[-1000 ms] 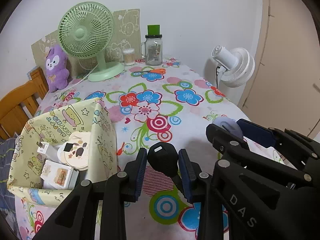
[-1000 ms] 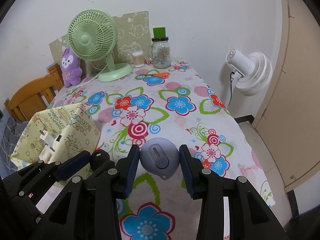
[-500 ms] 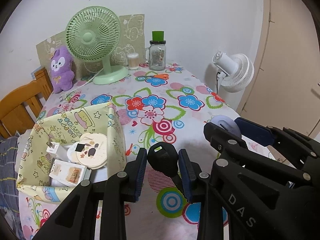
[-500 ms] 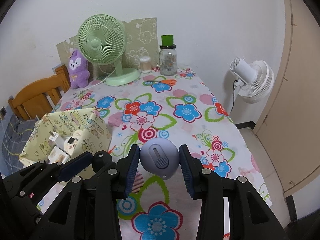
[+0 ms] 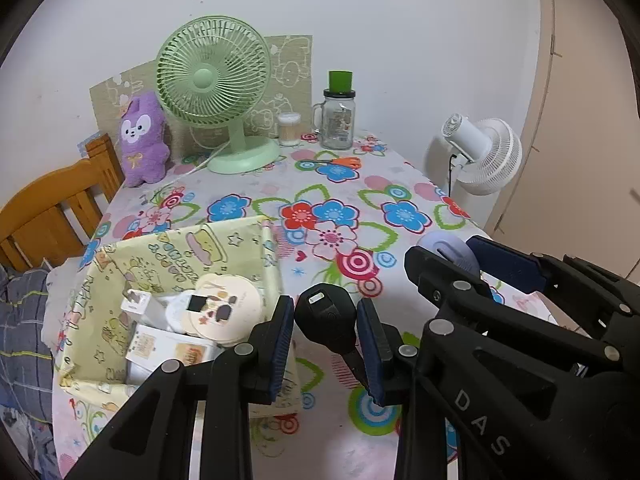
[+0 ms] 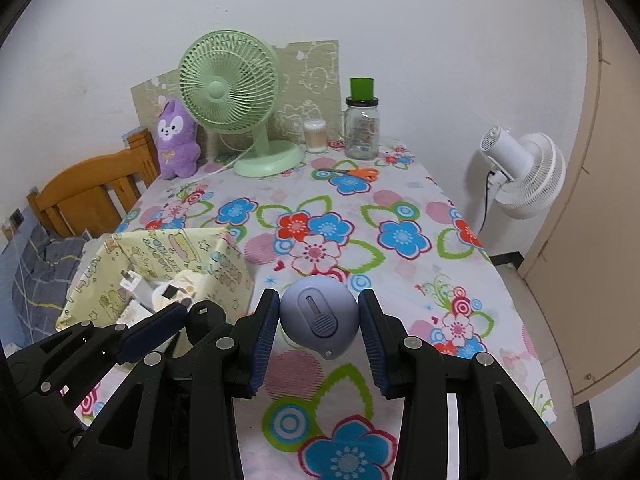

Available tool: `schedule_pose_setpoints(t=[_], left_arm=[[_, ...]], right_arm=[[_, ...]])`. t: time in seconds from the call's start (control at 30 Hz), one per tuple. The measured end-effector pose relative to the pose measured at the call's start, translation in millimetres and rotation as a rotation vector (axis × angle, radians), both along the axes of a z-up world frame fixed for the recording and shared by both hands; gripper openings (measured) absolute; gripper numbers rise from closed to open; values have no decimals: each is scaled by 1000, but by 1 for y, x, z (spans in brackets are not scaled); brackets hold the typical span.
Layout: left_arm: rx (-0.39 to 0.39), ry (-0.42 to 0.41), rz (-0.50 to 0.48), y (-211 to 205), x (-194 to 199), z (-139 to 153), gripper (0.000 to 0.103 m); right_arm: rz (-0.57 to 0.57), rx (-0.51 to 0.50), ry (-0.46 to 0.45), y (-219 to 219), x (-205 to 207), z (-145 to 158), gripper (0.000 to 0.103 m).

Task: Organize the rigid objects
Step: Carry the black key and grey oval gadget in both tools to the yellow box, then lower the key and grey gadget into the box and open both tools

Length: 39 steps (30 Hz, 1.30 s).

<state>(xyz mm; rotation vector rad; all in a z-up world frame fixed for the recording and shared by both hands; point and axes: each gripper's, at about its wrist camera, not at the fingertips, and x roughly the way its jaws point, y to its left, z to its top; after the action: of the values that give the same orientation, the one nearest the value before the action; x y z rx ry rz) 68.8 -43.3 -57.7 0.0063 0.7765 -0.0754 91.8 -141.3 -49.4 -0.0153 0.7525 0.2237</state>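
While the yellow fabric bin (image 5: pixel 168 256) sits at the left of the flowered counter (image 5: pixel 400 188), the left tongs (image 5: pixel 325 330) pinch a black rounded gadget (image 5: pixel 326 316) just beside it; the right tongs (image 6: pixel 318 320) pinch a lavender rounded device (image 6: pixel 318 314) above the counter.

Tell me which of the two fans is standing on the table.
The green fan, on its round base at the table's far end beside the purple plush. The white fan is off the table, past its right edge near the wall.

left claw (image 5: pixel 325 330) clamps black fob (image 5: pixel 326 316) | yellow fabric box (image 5: pixel 168 256) left | right claw (image 5: pixel 460 264) beside
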Motion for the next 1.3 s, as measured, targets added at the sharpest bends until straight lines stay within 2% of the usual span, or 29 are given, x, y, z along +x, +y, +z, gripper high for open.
schedule_pose_setpoints(t=[0.57, 1.3], left_arm=[[12, -7, 62, 36, 8, 13, 33], [10, 38, 130, 91, 26, -2, 33]], right_arm=[[77, 14, -8, 40, 15, 14, 44], [150, -7, 45, 102, 41, -2, 44]])
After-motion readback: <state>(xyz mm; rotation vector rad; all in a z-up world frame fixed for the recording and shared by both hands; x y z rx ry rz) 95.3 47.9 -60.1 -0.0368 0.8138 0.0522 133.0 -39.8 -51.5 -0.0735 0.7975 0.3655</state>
